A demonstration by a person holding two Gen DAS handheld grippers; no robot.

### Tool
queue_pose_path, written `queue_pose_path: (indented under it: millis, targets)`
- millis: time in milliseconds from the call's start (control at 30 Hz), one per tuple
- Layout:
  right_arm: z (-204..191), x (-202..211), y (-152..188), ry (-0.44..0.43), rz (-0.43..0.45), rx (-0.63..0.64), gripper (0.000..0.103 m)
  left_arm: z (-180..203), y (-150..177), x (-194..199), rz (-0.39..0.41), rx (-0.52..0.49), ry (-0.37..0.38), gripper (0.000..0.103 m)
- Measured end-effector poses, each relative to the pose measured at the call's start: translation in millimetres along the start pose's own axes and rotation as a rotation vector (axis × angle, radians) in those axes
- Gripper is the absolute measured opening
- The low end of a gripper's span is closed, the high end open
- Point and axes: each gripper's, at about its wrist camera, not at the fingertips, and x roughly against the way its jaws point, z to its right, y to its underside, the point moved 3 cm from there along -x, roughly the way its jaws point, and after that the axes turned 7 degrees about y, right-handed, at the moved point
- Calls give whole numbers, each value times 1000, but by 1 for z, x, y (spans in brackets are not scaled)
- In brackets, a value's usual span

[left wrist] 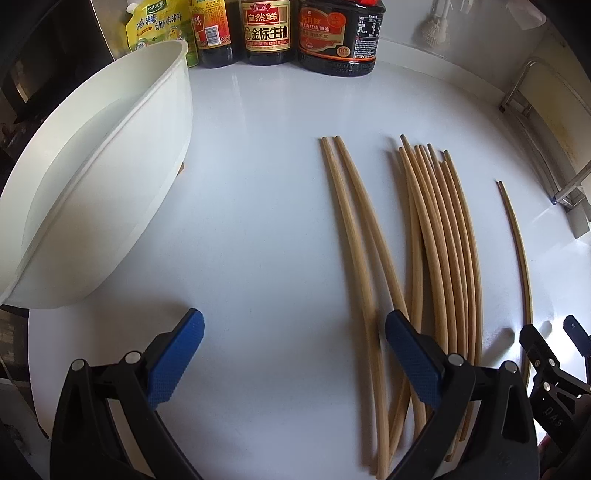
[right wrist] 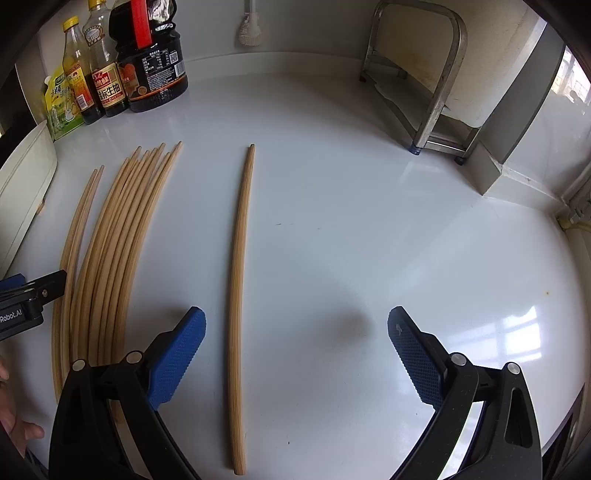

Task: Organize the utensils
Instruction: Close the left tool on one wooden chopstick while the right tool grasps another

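The left claw [left wrist: 294,350] stands wide open and empty above the glossy white bench [left wrist: 258,221], its blue pads [left wrist: 176,360] ribbed with a fine diamond knurl on black plastic arms. Its right finger overlaps the near ends of the bamboo chopsticks. A pair of chopsticks [left wrist: 354,236] lies at 1 o'clock from the claw, side by side, slim, round and pale tan. Just right of them, at 2 o'clock, a bundle of chopsticks [left wrist: 439,236] lies fanned, several crossing and touching. A single chopstick [left wrist: 519,254] lies apart at 3 o'clock, near the other claw's tip. At 10 o'clock stands a smooth white plastic tub [left wrist: 122,155], deep and rounded. At 12 o'clock, along the wall, dark soy sauce bottles [left wrist: 266,33] and a yellow seasoning pouch [left wrist: 159,26] stand in a row.

The right claw [right wrist: 296,349] is likewise spread open, holding nothing. The single chopstick [right wrist: 240,266] runs between its fingers, nearer the left one, flat on the bench, with fine lengthwise grain. The bundle [right wrist: 122,236] and the pair [right wrist: 79,221] lie at 10 o'clock. A stainless steel rack [right wrist: 424,92] stands at 1 o'clock against the wall, and a white brush [right wrist: 251,29] hangs at 12 o'clock.
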Motion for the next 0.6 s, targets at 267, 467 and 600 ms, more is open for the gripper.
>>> queue_pose_path:
  millis: [267,467,600]
  targets:
    - [-5,2,2,25,32,30,94,-7,-13,10,21,3,-20,96]
    - [-11,4,-1,-53,34,37,66,-1,-21,23,34,-19,19,69]
    - [-22,8,-3,-89,36,78,35,7,-23,25,36,-53,36,49]
